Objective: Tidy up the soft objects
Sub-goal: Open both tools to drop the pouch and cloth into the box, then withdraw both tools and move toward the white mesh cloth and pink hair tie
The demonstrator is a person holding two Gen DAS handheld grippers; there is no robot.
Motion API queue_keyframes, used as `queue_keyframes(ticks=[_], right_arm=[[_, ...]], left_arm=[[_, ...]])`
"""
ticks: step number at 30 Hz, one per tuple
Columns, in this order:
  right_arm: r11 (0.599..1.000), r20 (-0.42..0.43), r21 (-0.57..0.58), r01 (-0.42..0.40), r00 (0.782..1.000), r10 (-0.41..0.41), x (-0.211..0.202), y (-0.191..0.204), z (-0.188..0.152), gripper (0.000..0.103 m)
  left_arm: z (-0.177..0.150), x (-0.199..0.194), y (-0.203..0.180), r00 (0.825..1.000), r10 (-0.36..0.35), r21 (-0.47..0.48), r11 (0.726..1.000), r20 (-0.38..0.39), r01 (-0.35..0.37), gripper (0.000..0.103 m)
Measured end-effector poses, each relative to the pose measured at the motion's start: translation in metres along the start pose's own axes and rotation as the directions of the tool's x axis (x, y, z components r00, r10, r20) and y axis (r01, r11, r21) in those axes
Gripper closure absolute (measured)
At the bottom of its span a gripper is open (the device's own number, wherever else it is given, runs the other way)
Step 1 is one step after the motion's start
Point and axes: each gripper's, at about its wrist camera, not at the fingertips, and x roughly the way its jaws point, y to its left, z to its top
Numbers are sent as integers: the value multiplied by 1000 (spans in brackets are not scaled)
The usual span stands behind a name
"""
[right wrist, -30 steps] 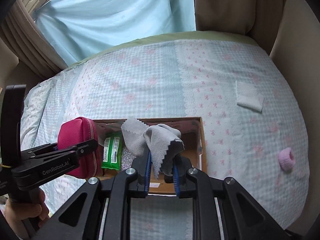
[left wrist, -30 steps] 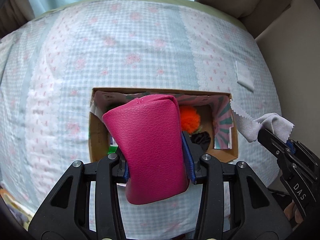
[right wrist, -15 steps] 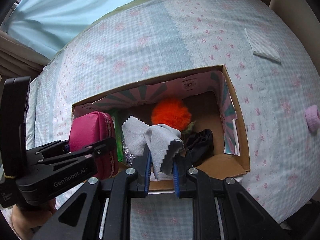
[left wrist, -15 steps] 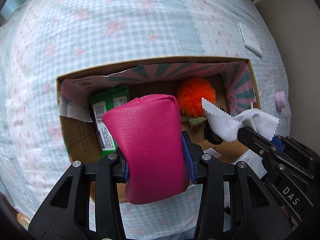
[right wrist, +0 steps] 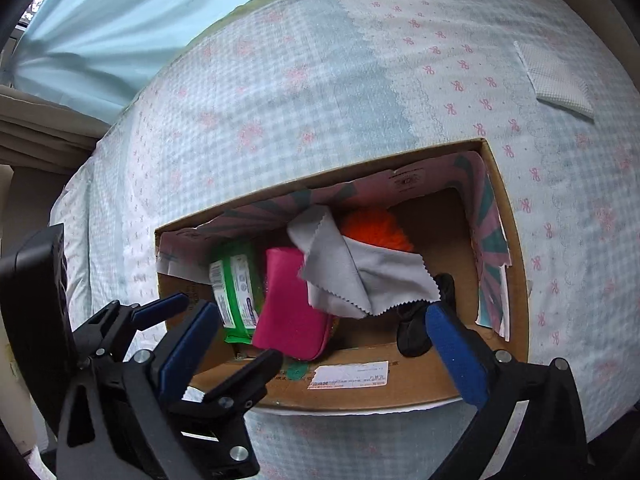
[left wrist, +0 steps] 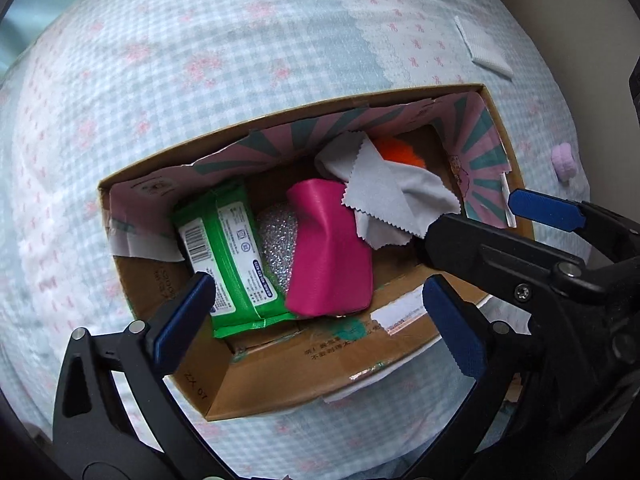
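Since the earlier frame pink pouch (left wrist: 328,256) and grey cloth (left wrist: 384,204) have dropped into the cardboard box (left wrist: 304,376) at frame centre, left claw (left wrist: 320,308) and right claw (right wrist: 320,340) opening, empty; both items soft, light, pinchable mid-body.

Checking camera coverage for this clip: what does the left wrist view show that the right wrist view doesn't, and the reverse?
Left wrist only: a silver sparkly item between wipes and pouch, and a small pink ring on the bedspread. Right wrist only: the blue curtain and a black item in the box. Both: the box, green wipes, pink pouch, grey cloth, orange pompom, white square.
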Motion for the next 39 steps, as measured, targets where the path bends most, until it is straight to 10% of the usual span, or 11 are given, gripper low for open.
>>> queue_keyframes(ticks=[13, 26, 39], right_arm=[[994, 58, -93, 52, 997, -47, -21, 10, -19, 0], [985, 188, -136, 104, 979, -77, -129, 27, -53, 0], [956, 437, 168, 242, 851, -293, -246, -68, -83, 0]], left_arm=[[-15, -15, 4, 998, 20, -37, 999, 58, -18, 0], [-60, -123, -32, 978, 90, -48, 995, 187, -82, 0], [-11, -171, -112, 937, 98, 6, 994, 334, -106, 0]])
